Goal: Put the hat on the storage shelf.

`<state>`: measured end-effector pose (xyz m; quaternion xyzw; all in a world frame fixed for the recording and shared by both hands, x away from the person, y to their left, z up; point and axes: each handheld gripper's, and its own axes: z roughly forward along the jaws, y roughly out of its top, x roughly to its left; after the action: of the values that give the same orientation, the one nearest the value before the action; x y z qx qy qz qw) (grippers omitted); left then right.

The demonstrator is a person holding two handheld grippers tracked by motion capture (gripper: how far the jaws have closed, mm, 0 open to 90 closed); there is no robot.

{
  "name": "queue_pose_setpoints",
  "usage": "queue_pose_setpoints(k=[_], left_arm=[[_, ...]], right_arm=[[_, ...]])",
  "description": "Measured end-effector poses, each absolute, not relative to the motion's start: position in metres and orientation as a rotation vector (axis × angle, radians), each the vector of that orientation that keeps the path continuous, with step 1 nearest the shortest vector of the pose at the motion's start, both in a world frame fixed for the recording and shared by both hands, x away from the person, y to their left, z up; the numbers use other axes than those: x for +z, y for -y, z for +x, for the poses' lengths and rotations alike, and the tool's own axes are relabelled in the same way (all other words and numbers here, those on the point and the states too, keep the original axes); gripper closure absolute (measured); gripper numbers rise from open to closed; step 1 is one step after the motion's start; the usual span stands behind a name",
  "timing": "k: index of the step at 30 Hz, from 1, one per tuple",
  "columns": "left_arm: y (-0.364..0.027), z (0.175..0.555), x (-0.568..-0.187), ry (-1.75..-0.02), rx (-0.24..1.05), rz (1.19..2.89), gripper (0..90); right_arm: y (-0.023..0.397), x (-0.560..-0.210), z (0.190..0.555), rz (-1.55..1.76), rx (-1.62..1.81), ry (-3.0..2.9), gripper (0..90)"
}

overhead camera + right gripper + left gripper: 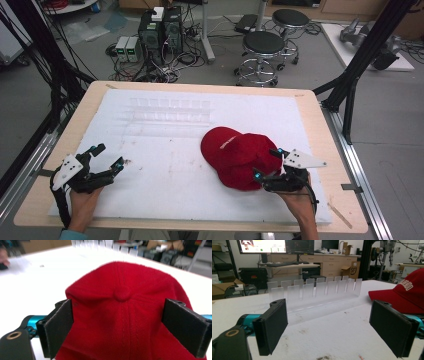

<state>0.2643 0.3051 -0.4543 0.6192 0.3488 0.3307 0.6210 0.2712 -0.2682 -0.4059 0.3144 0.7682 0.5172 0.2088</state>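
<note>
The red cap (240, 156) is lying on the white pad (165, 180), right of centre, brim pointing toward 11 o'clock. The right gripper (268, 163) is straddling its crown from 5 o'clock, jaws spread wide, gripping nothing. The left gripper (108, 157) is hovering at 8 o'clock, jaws released, facing the clear rack (317, 293).

Lab, computers (161, 27), monitors (275, 246), stools (262, 50)

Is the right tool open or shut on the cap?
Open. The right tool has its jaws spread wide on either side of the red cap, not clamped on it.
</note>
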Motion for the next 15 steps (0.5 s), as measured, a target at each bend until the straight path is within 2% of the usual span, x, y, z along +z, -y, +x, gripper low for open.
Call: queue_pose_setpoints(k=[15], left_arm=[[-0.305,0.265,-0.454,-0.803,0.760,1.423,15.4]], right_arm=[[0.266,-0.403,0.282,0.946,1.309,-2.282,9.6]])
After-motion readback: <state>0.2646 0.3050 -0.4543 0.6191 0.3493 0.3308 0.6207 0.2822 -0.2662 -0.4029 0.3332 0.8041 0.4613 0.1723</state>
